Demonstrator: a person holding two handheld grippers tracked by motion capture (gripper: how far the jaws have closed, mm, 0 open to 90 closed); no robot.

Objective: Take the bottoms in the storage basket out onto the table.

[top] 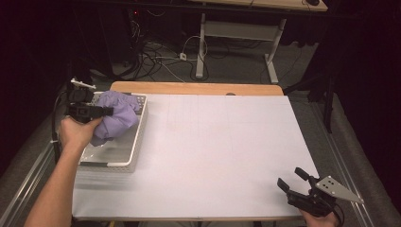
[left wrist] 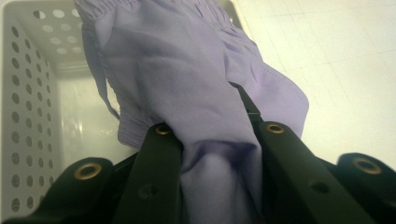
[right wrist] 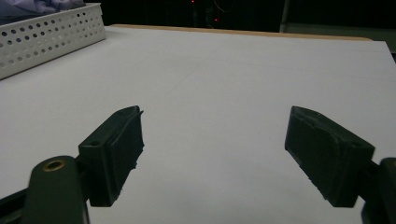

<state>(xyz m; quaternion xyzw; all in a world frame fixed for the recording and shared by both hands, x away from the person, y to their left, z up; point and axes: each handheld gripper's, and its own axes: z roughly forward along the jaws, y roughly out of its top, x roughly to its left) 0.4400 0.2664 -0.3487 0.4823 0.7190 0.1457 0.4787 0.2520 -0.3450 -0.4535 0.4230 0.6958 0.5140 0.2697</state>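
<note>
Fingers of left gripper [left wrist: 210, 154] pinch crumpled lilac cloth [left wrist: 187, 79] above perforated basket [left wrist: 28, 93].

L forearm [top: 56, 189] extends fwd along table's L edge; L hand [top: 78, 131] grips left gripper [top: 108, 111], jaws clamped tight on lavender cloth [left wrist: 187, 88]. Right gripper [top: 293, 178] sits low at near R corner, jaws spread wide, nothing btwn pads [right wrist: 119, 149].
</note>
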